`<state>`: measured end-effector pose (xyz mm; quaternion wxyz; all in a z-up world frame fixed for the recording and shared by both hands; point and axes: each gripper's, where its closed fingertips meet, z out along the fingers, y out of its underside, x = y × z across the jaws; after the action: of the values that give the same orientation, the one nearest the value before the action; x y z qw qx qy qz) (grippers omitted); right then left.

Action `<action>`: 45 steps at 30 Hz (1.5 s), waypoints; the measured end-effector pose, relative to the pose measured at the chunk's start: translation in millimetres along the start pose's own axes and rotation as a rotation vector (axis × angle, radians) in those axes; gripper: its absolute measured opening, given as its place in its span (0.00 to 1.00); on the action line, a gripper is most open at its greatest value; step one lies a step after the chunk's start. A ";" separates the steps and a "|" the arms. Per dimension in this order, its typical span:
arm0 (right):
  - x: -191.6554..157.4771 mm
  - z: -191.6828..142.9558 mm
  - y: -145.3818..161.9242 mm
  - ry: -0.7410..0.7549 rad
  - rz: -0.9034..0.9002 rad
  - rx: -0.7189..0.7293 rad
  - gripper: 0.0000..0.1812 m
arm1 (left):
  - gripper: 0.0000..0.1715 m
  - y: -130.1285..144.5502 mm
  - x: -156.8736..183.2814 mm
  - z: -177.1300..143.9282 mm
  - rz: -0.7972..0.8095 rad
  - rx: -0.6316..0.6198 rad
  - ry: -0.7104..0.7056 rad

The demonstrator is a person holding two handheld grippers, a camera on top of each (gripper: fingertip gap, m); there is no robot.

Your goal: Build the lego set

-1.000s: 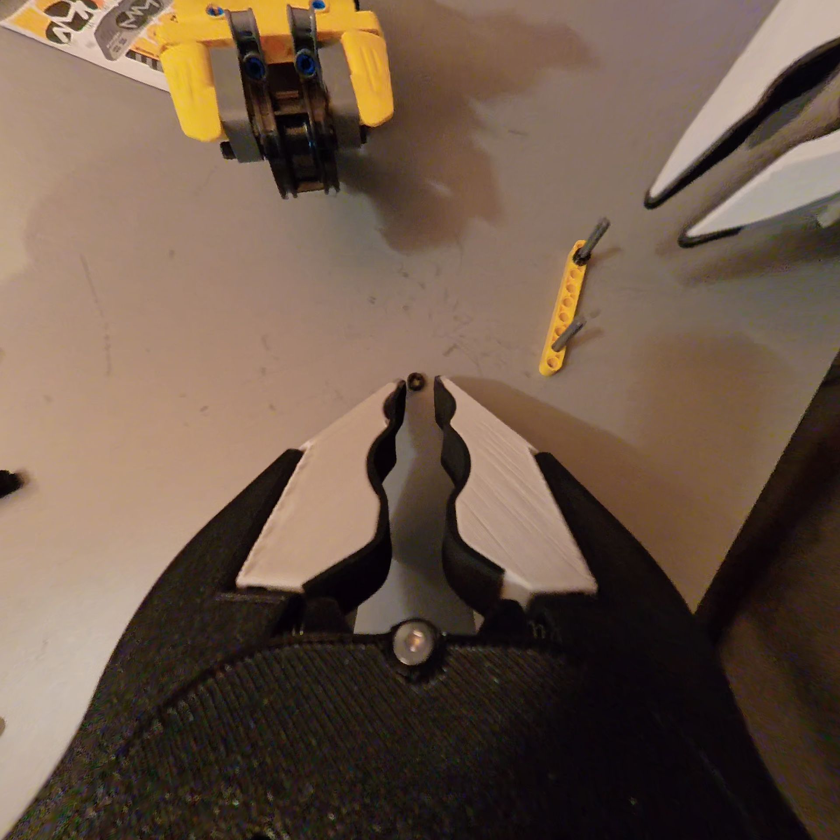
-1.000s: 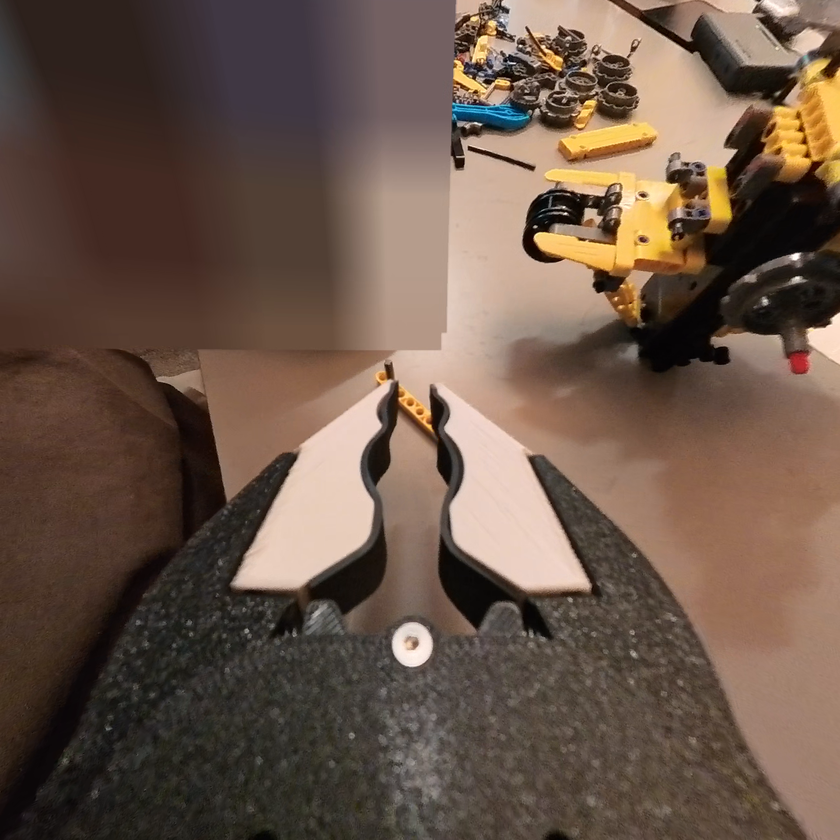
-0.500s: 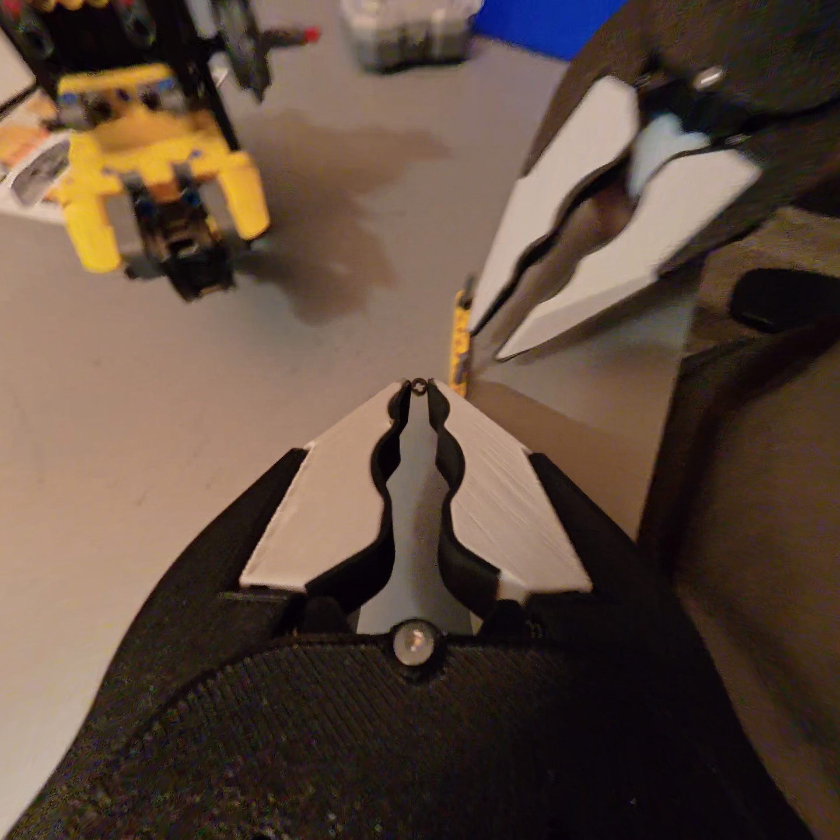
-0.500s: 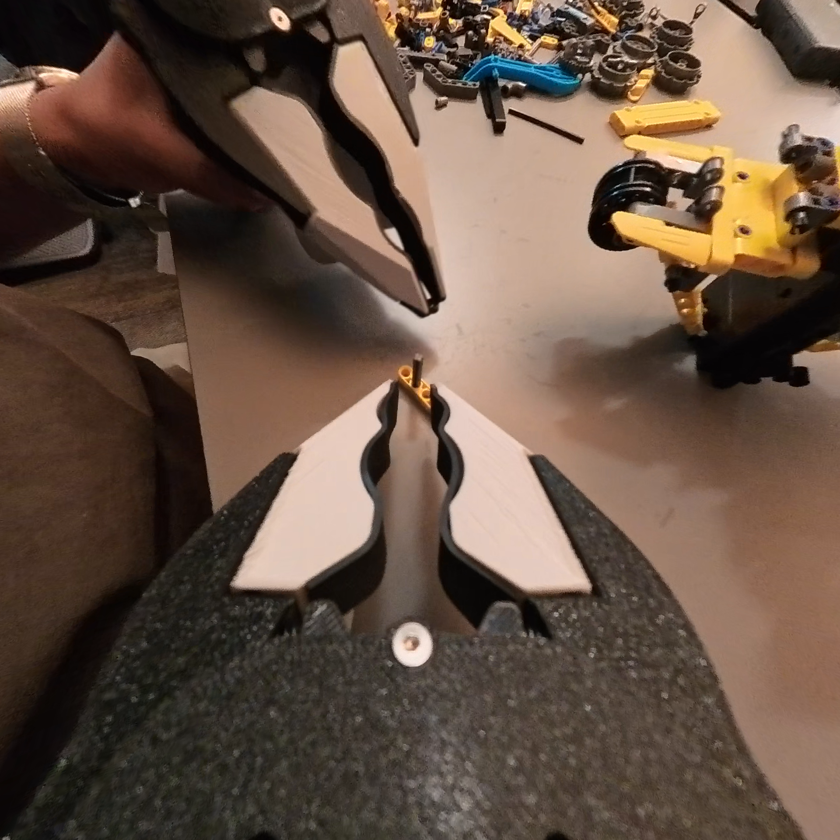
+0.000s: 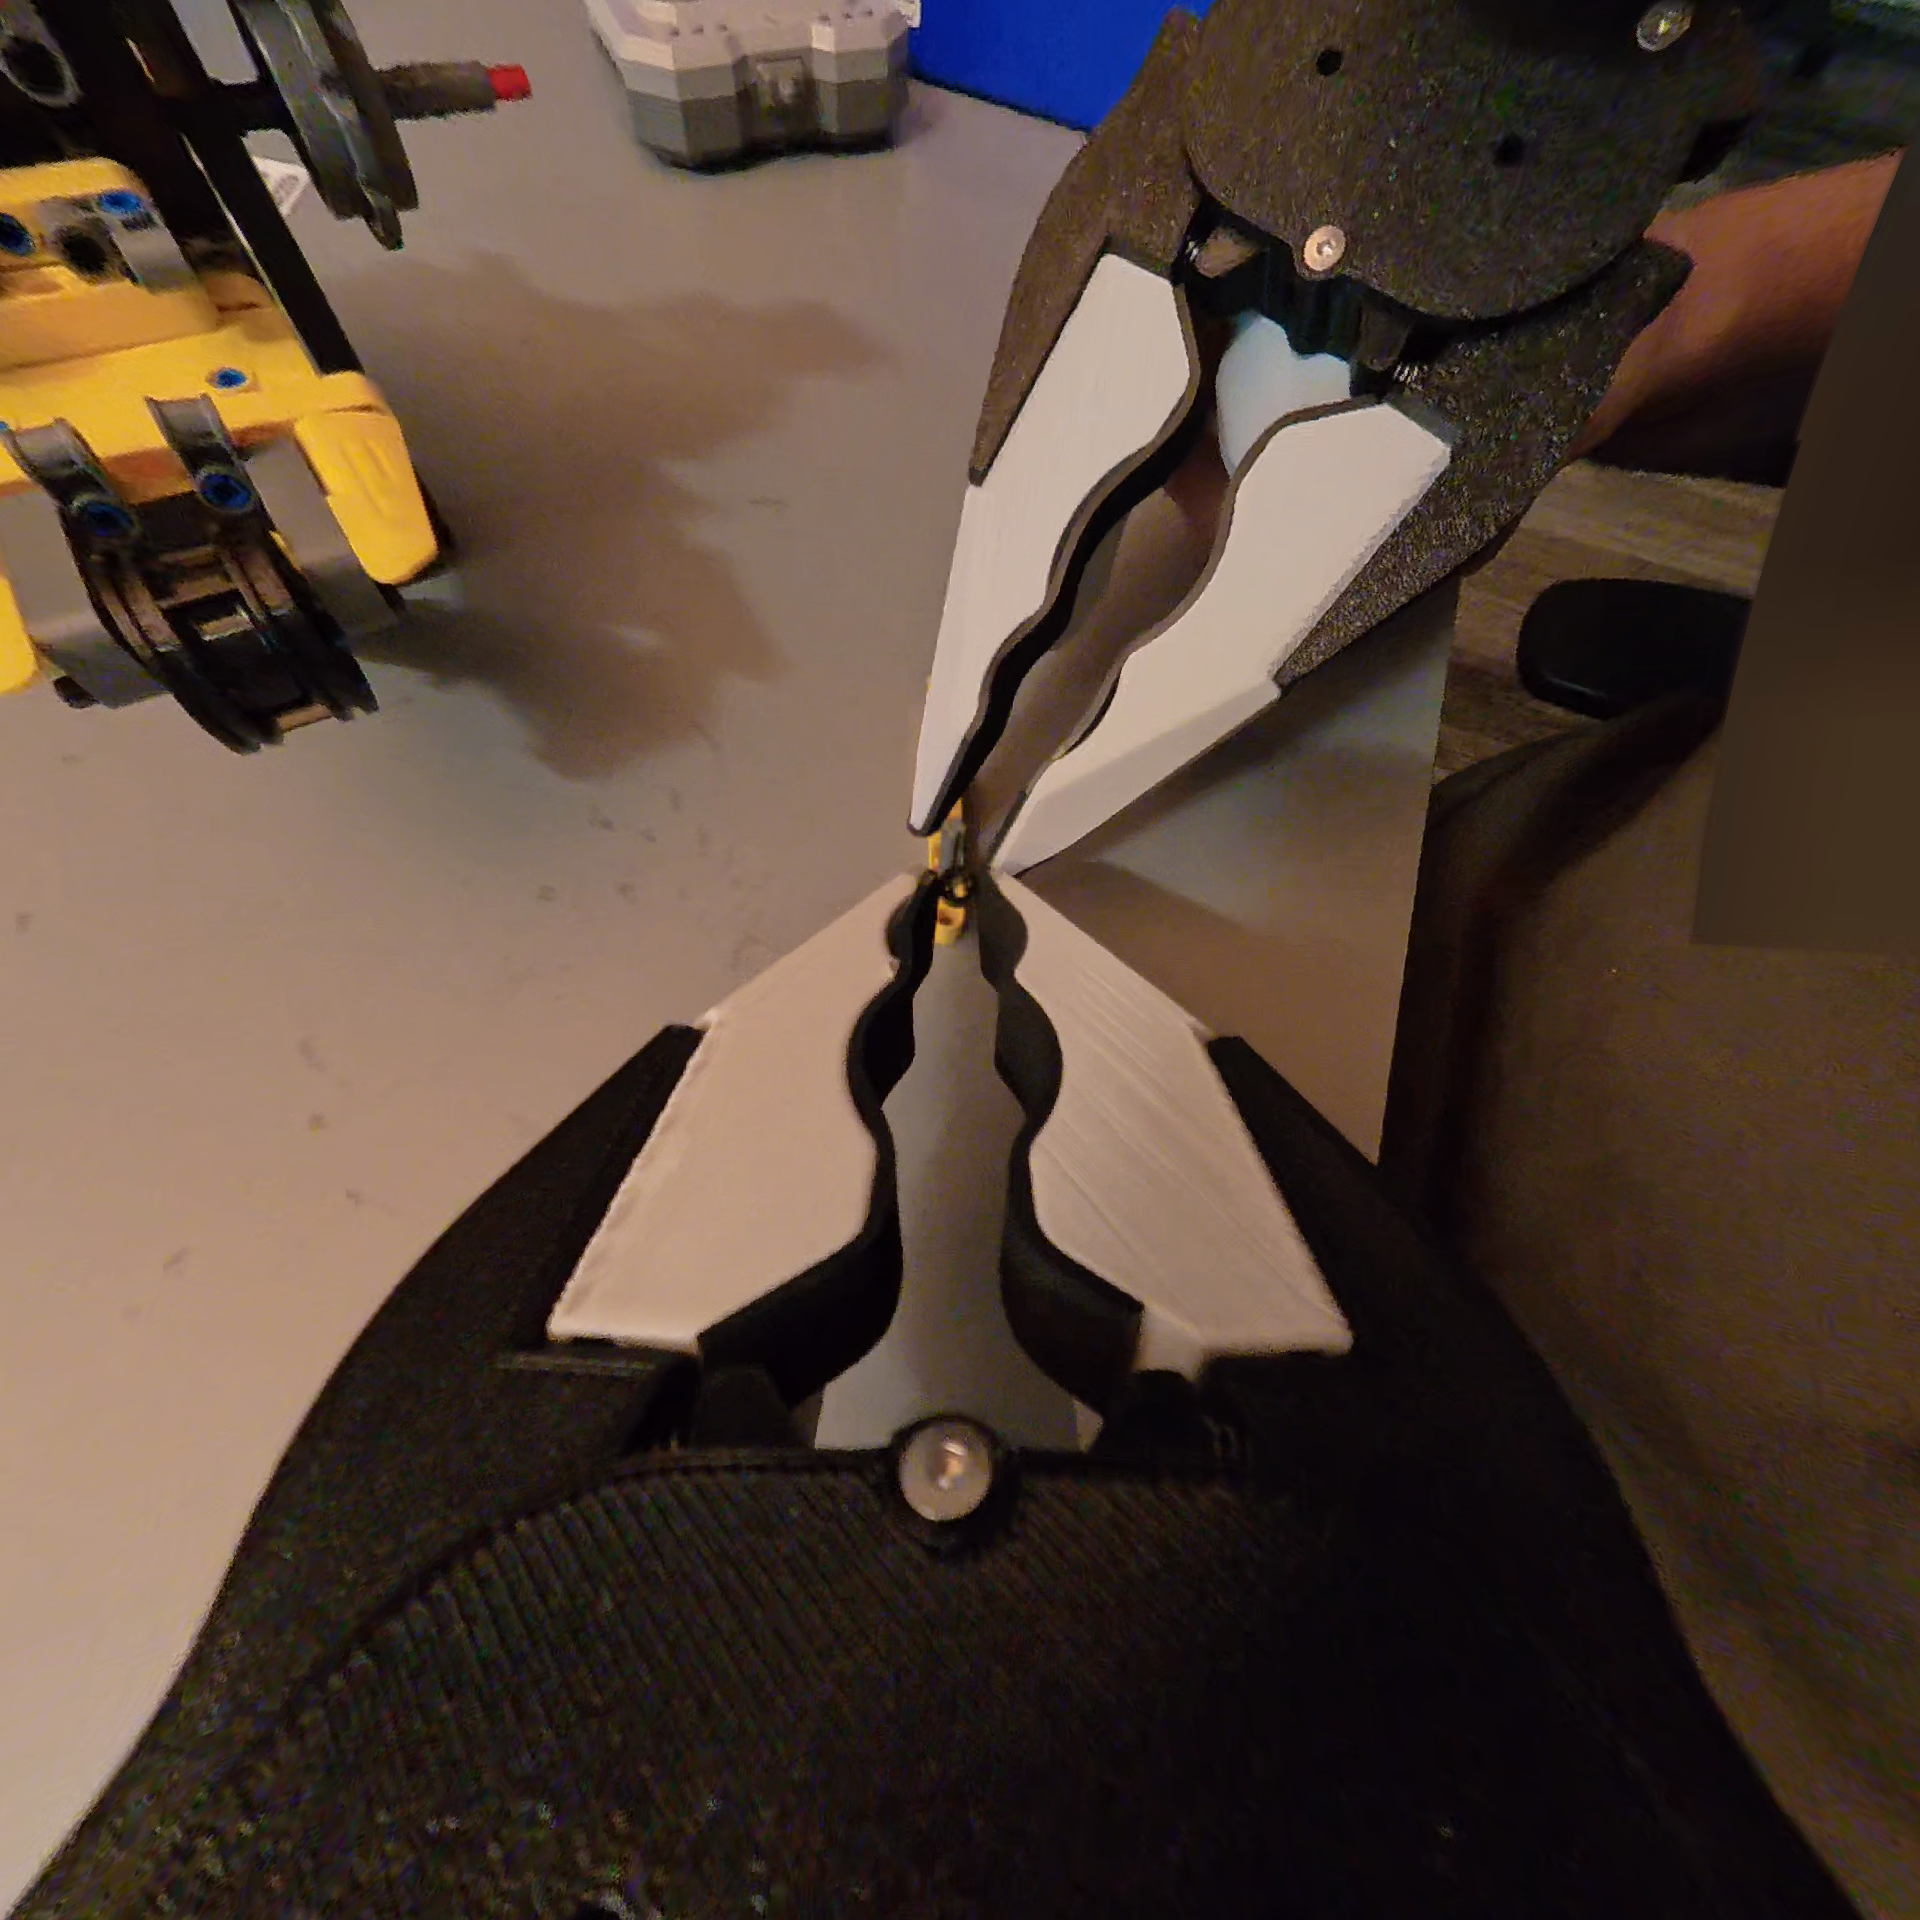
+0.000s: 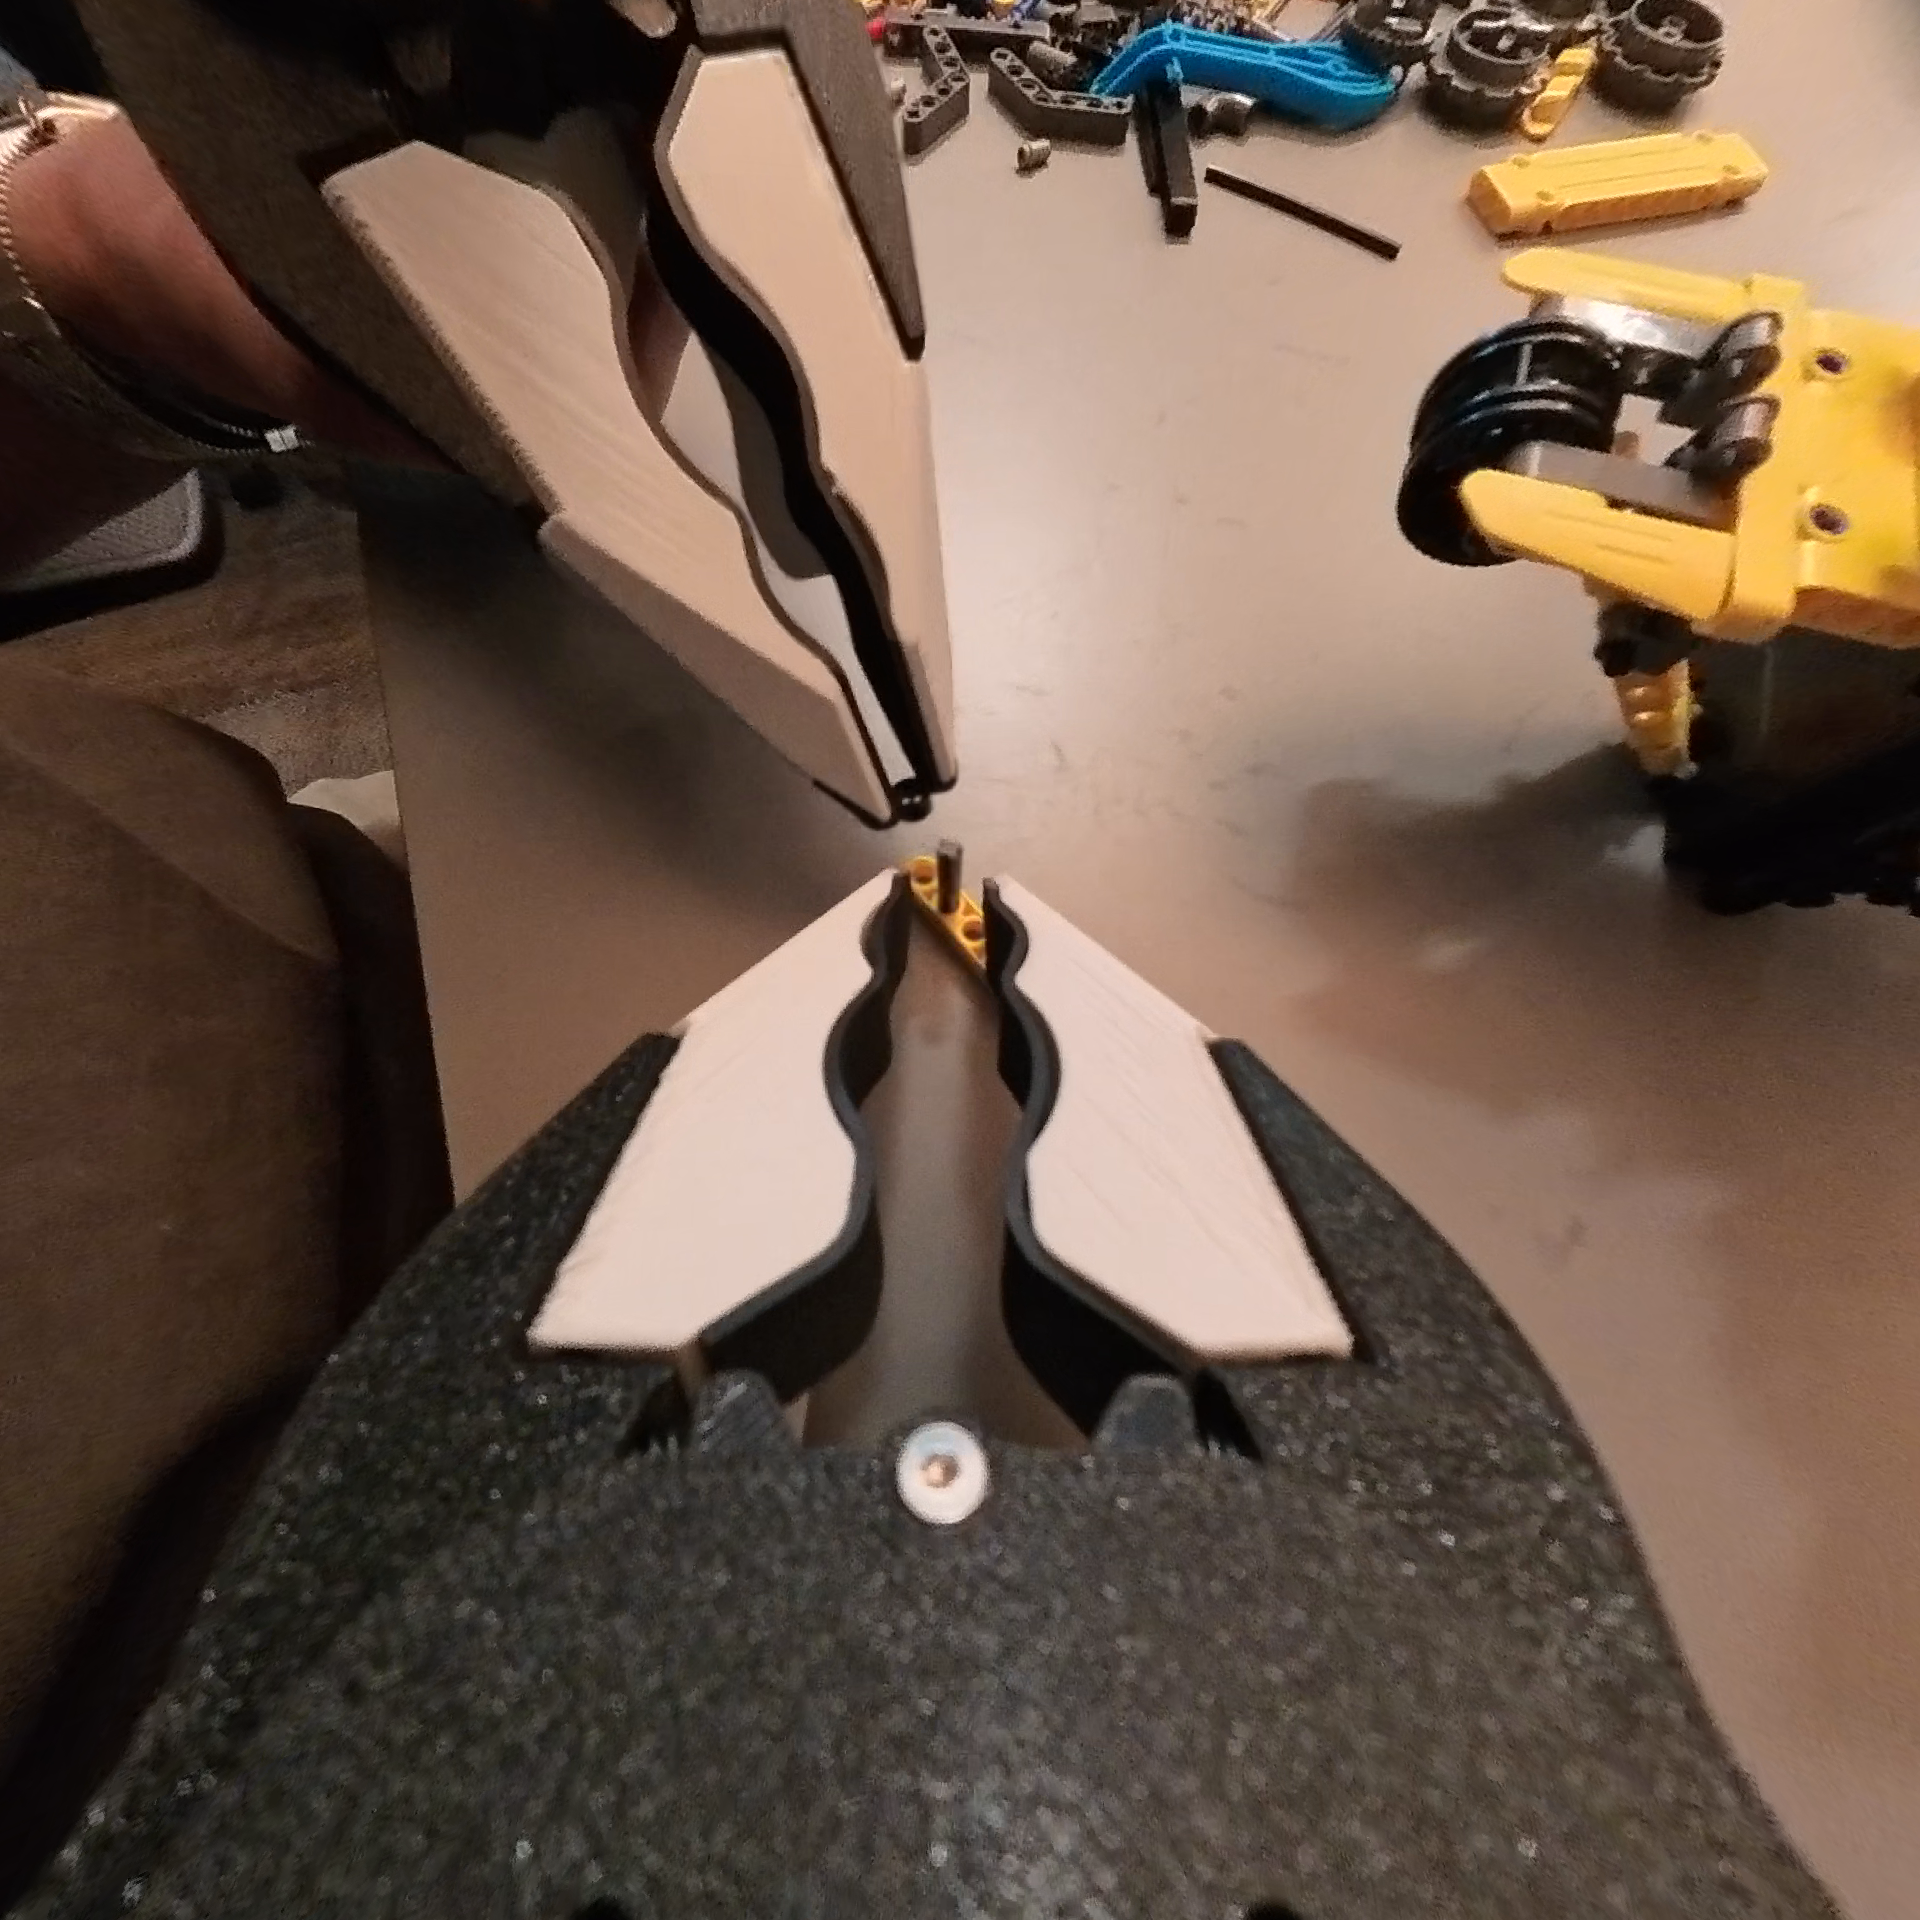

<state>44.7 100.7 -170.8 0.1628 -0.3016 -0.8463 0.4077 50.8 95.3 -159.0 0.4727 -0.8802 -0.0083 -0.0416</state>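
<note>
Left gripper (image 5: pixel 951 896): clenched on a tiny black ring (image 6: pixel 912 800), pinched at the very tips. Right gripper (image 6: pixel 940 883): clenched on a thin yellow perforated beam (image 6: pixel 958 920), with a grey pin (image 6: pixel 948 854) standing up from a hole near its far end. Both held above the grey table (image 5: pixel 312 1039), tip to tip, the ring just beside the pin's top and not visibly touching it.

Probably very light, both parts: hard moulded plastic, stiff, smooth, a little slippery. Ring too small for anything but a fingertip pinch across its outer wall; likely to pop out under a skewed squeeze. Beam flat and narrow, with a row of round holes; best taken across its 2 long edges, clear of the pin.

Fingers (image 5: pixel 1122 1174) pale and finely ribbed, with a wavy black inner lining; gripper bodies black and grainy.

Well apart on the table: a yellow and black brick-built vehicle model (image 5: pixel 187 436). Farther back in the right wrist view, a heap of loose parts (image 6: pixel 1247 83) in black, blue and yellow, and a yellow panel (image 6: pixel 1616 182).
</note>
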 end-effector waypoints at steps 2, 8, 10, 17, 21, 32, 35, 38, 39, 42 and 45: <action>0.3 1.1 1.0 0.007 -0.005 -0.010 0.07 | 0.03 3.4 0.9 1.6 0.012 -0.021 -0.015; 3.4 3.8 3.0 0.057 -0.058 -0.032 0.05 | 0.03 13.9 -1.2 10.3 0.029 -0.106 -0.045; 3.5 4.5 3.0 0.063 -0.068 -0.037 0.02 | 0.03 16.9 -1.9 12.9 0.030 -0.131 -0.052; 2.4 4.0 3.1 0.023 -0.039 -0.032 0.02 | 0.03 16.3 -3.3 12.5 0.024 -0.128 -0.059; 1.4 3.4 3.1 0.001 -0.032 -0.029 0.02 | 0.03 16.5 -4.0 12.7 0.014 -0.130 -0.056; 2.3 2.5 4.1 -0.006 -0.022 -0.028 0.02 | 0.03 -9.9 2.8 3.4 -0.046 0.042 0.025; 2.0 2.9 4.3 0.000 -0.032 -0.030 0.02 | 0.03 -11.2 0.5 5.5 -0.042 0.041 0.013; 2.0 2.8 4.3 -0.001 -0.031 -0.030 0.02 | 0.03 -9.8 -0.8 9.1 -0.021 0.021 -0.002; 2.1 2.8 4.3 -0.001 -0.029 -0.030 0.02 | 0.03 -10.4 -1.2 9.4 -0.014 0.023 -0.007; 2.4 2.7 4.5 -0.003 -0.025 -0.030 0.02 | 0.03 -10.5 -1.4 9.7 -0.016 0.022 -0.001; 2.2 2.7 4.5 -0.003 -0.027 -0.030 0.02 | 0.03 -9.4 -1.9 9.4 -0.016 0.007 -0.006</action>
<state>43.2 102.7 -175.9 0.1627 -0.2919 -0.8566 0.3931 49.1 108.4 -156.5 0.4752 -0.8787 -0.0168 -0.0427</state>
